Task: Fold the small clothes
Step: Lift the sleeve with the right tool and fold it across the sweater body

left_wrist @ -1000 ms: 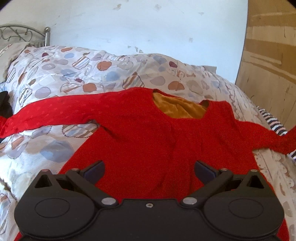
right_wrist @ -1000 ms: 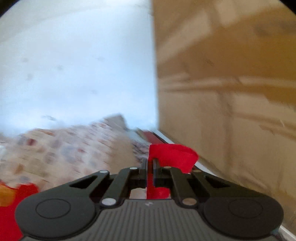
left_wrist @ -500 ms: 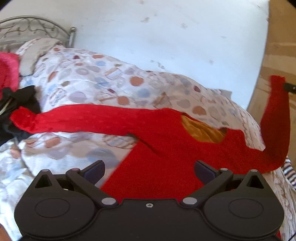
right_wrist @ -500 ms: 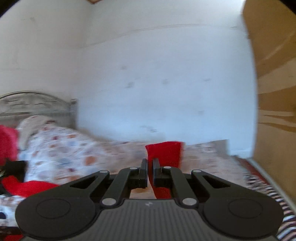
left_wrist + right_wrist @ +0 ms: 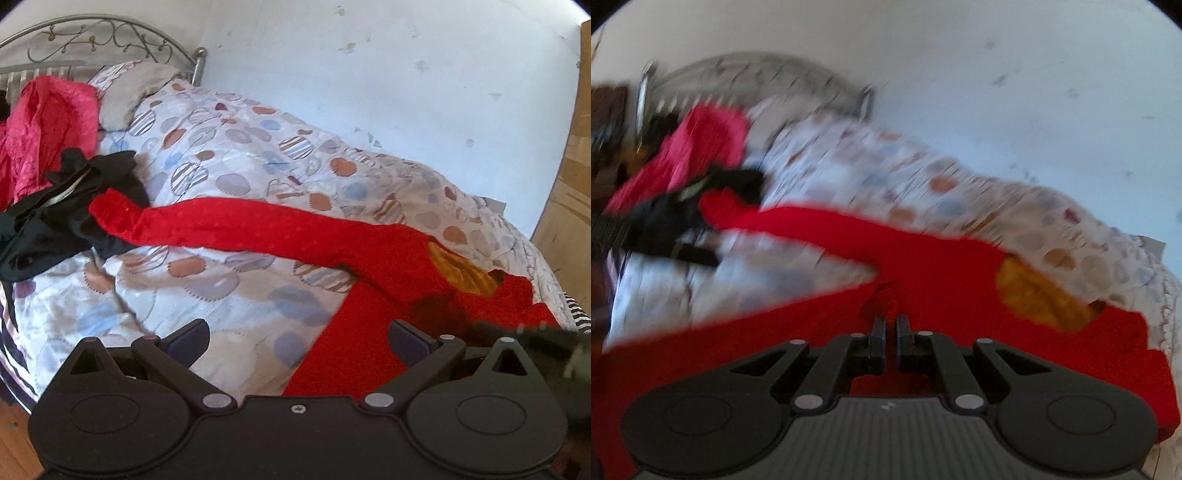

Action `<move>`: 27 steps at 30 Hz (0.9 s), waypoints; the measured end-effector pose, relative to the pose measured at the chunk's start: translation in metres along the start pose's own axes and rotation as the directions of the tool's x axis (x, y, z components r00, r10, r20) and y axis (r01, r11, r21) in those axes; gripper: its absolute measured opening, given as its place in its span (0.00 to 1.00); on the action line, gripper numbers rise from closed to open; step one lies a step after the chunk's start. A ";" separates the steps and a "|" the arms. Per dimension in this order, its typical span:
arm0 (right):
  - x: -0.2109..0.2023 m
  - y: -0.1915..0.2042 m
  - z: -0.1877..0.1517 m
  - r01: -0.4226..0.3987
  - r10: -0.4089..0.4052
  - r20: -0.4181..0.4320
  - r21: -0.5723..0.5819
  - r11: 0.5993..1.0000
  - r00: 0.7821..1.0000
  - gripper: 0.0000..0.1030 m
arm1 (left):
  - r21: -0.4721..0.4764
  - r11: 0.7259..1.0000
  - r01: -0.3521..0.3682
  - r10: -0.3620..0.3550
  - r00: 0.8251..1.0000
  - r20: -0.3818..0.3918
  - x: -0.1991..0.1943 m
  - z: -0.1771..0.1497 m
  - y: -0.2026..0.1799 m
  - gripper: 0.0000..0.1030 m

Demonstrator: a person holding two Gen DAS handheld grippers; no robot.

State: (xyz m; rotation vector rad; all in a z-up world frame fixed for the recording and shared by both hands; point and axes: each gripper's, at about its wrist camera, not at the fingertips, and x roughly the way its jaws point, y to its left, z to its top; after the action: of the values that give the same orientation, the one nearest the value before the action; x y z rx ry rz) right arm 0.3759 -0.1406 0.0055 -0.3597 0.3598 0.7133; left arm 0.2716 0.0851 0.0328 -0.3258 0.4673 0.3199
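Ahead of the wide-spread jaws of the black plastic left gripper (image 5: pixel 298 336) lies a bright red long-sleeved knit top (image 5: pixel 373 258) with faint lighter dots along its sleeve and a mustard-yellow lining (image 5: pixel 461 271) at the neck. Beyond the jaws, the white quilted bedcover (image 5: pixel 229 155) is printed with circles and hearts in rust, blue, lilac and brown stripes. Far left of the jaws sit a crumpled black garment (image 5: pixel 55 218), a glossy pink-red satin cloth (image 5: pixel 44 125) and a plain grey pillow (image 5: pixel 133 92). The black plastic right gripper (image 5: pixel 891 341) shows red fabric between its near-closed jaws; that view is blurred.
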 end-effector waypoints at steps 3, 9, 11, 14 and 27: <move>-0.009 0.016 -0.013 -0.043 0.041 -0.035 -0.046 0.998 0.999 0.13 | -0.017 1.000 0.000 0.000 1.000 -0.012 0.005 -0.002 0.002 0.99; -0.066 0.002 -0.030 0.006 -0.004 0.016 -0.121 0.993 1.000 0.70 | -0.010 0.999 0.036 -0.036 0.999 -0.014 0.017 -0.005 -0.010 0.99; -0.081 -0.013 -0.038 0.078 -0.076 0.023 -0.117 0.990 0.997 0.84 | 0.010 0.998 0.062 -0.061 0.998 -0.011 0.026 -0.004 -0.020 0.99; -0.095 -0.046 -0.050 0.182 -0.182 0.006 -0.052 0.982 0.983 0.93 | 0.047 0.995 0.086 -0.085 0.996 -0.026 0.044 -0.005 -0.041 0.99; -0.054 -0.178 -0.101 0.520 -0.491 -0.228 0.082 0.850 0.841 0.71 | 0.158 0.985 0.075 -0.056 0.991 -0.121 0.101 -0.039 -0.079 0.99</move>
State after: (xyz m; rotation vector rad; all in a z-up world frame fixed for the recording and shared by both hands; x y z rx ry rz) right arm 0.4407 -0.3399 -0.0254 -0.3722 0.4781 0.1250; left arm 0.3710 0.0220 -0.0311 -0.2011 0.5928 0.1978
